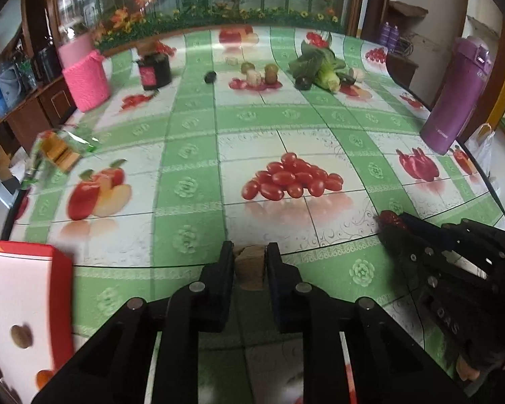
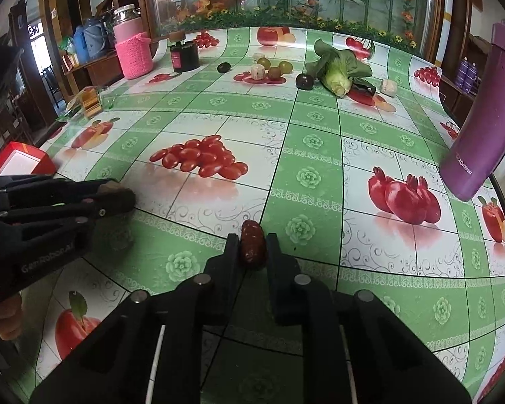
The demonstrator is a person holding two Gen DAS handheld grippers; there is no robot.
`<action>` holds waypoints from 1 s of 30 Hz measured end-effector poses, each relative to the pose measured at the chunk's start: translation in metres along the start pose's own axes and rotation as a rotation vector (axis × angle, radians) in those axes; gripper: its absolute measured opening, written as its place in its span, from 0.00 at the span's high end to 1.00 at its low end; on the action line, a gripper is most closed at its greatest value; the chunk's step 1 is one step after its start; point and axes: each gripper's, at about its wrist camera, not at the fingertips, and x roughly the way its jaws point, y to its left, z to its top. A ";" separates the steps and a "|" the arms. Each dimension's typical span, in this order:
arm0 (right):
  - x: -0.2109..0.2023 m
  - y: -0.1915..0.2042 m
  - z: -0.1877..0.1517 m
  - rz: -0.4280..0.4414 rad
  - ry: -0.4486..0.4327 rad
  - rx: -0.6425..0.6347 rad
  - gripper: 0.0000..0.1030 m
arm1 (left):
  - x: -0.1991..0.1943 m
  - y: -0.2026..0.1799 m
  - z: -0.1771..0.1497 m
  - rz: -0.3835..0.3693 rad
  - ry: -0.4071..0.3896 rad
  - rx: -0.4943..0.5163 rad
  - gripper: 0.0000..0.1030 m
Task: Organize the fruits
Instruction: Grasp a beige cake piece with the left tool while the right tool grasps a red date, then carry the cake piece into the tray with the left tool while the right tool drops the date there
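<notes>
A: What did each gripper have at that moment?

B: The right gripper (image 2: 251, 247) was closed to a narrow gap on a red date (image 2: 251, 246), pinched across its short width with the far end poking out past the fingertips. The left gripper (image 1: 249, 264) was likewise nearly closed on a brown walnut-like piece (image 1: 249, 267), gripped on its two sides. Both hung just above the near part of the table (image 1: 336, 134).

A: How would you expect those two to handle?

B: Both looked small and light. The date seemed wrinkled and slightly soft, so I'd judge a firm squeeze could dent it, and its glossy skin might slide if held near the tip; the middle was the sensible place. The brown piece appeared hard and rough, unlikely to slip, though it could crack under too much force.

A: And further out?

B: A red-and-white box (image 1: 20, 303) sat at the near left edge, beside the left gripper, probably the destination, though I can't be sure. At the far side lay greenish round fruits (image 2: 285, 67), a dark plum (image 2: 304, 81), a leafy cabbage (image 2: 338, 70), a black jar (image 2: 185, 55) and a pink knitted holder (image 2: 134, 54). A purple bottle (image 2: 481, 134) stood at the right.
</notes>
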 end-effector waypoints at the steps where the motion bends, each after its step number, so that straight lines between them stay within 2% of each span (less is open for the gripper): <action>1: -0.002 -0.001 0.000 0.002 -0.011 0.004 0.83 | -0.010 0.004 -0.002 0.001 -0.017 -0.007 0.83; 3: -0.006 -0.001 0.001 0.006 -0.033 0.015 0.83 | -0.033 0.016 -0.007 0.008 -0.061 -0.026 0.83; 7: -0.012 0.005 0.004 0.048 -0.061 0.059 0.83 | -0.081 0.046 -0.023 0.076 -0.154 -0.050 0.83; 11: -0.019 0.028 0.013 0.133 -0.117 0.084 0.83 | -0.114 0.084 -0.038 0.180 -0.205 -0.069 0.83; 13: -0.019 0.047 0.019 0.205 -0.126 0.115 0.83 | -0.123 0.109 -0.043 0.224 -0.215 -0.101 0.83; 16: -0.020 0.089 0.027 0.287 -0.146 0.103 0.83 | -0.135 0.156 -0.056 0.299 -0.211 -0.180 0.83; 22: -0.014 0.190 0.037 0.448 -0.139 0.025 0.83 | -0.136 0.222 -0.077 0.410 -0.167 -0.283 0.83; 26: -0.009 0.246 0.039 0.481 -0.132 -0.048 0.82 | -0.126 0.247 -0.088 0.422 -0.121 -0.333 0.83; 30: -0.003 0.290 0.035 0.520 -0.091 -0.117 0.82 | -0.122 0.258 -0.099 0.432 -0.097 -0.334 0.83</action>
